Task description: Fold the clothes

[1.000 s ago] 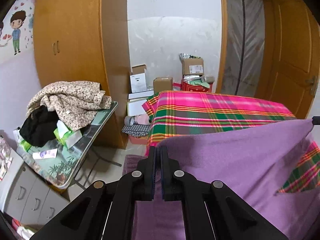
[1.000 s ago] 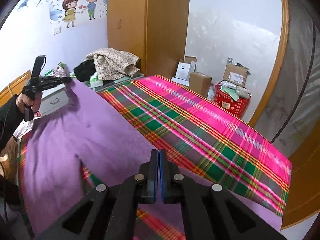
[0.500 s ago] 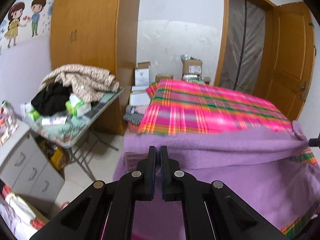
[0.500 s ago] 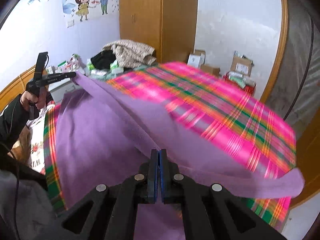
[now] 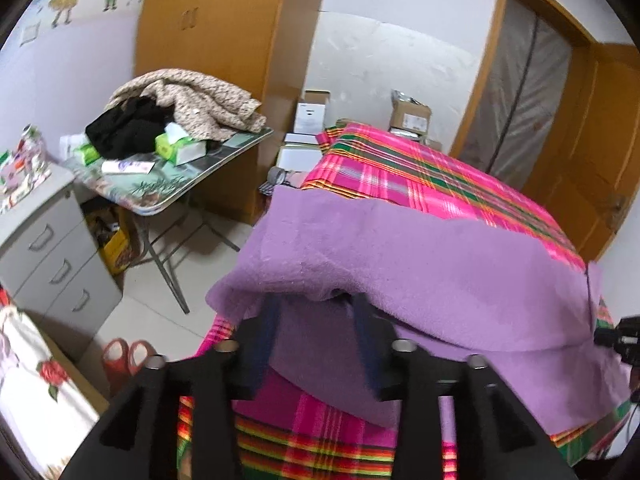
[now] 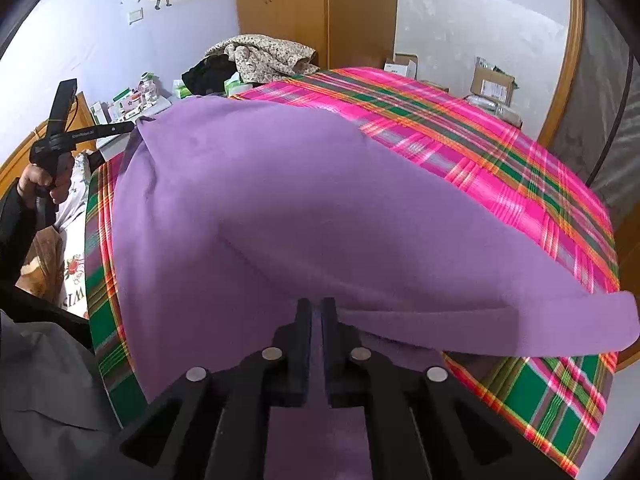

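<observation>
The soft, limp purple garment (image 6: pixel 320 216) lies folded over on the plaid bed (image 6: pixel 500 160), best taken by its hems, as the left gripper (image 5: pixel 316 316) jaws spread off its near-left edge and the right gripper (image 6: pixel 316 312) jaws begin parting, cloth draped over their tips.

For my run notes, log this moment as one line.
stage: fold laid over | left gripper: jaws opening, purple cloth draped over tips | right gripper: jaws opening | surface: plaid bed
</observation>
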